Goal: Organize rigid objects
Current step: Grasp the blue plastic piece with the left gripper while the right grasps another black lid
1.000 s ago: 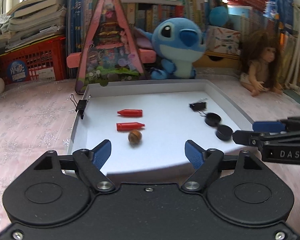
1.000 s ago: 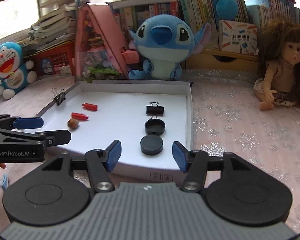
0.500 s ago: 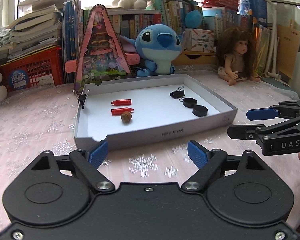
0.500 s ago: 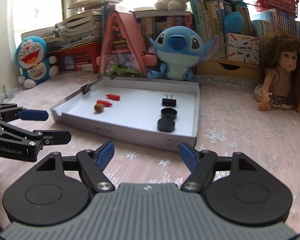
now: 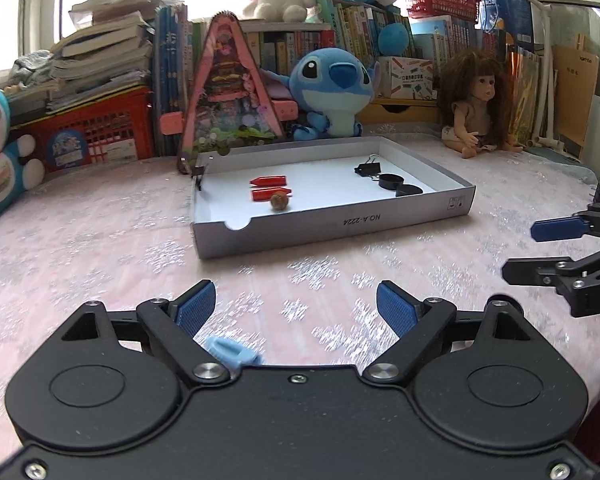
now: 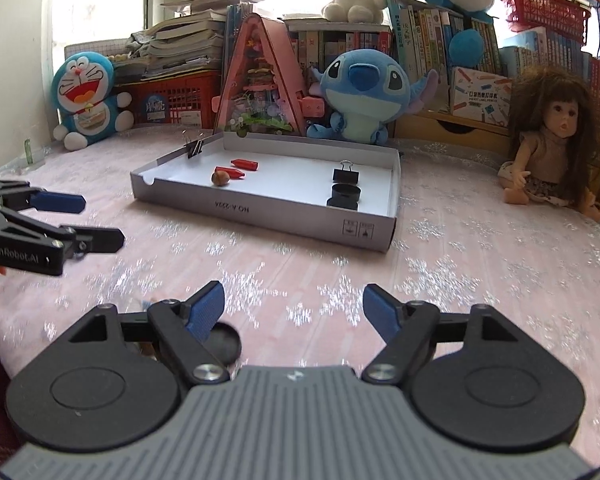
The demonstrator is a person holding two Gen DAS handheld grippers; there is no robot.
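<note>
A shallow grey box tray (image 5: 332, 224) lies on the pink cloth ahead of both grippers. In it are two red pieces (image 5: 268, 181), a brown nut (image 5: 279, 202), a black binder clip (image 5: 367, 169) and two black round caps (image 5: 391, 180). My left gripper (image 5: 296, 309) is open and empty, well short of the tray. A light blue piece (image 5: 232, 354) lies on the cloth by its left finger. My right gripper (image 6: 294, 309) holds nothing and its jaws are opening. A black cap (image 6: 222, 344) lies under its left finger.
Another binder clip (image 6: 194, 146) is clipped on the tray's left wall. Behind the tray stand a pink triangular toy house (image 5: 230, 92), a blue plush (image 5: 332, 84), a doll (image 5: 476, 104), red crates and books. Each gripper shows at the edge of the other's view.
Both grippers have drawn back from the tray, which now lies farther off. The right jaws have widened. The light blue piece and a black cap have come into view near the fingers.
</note>
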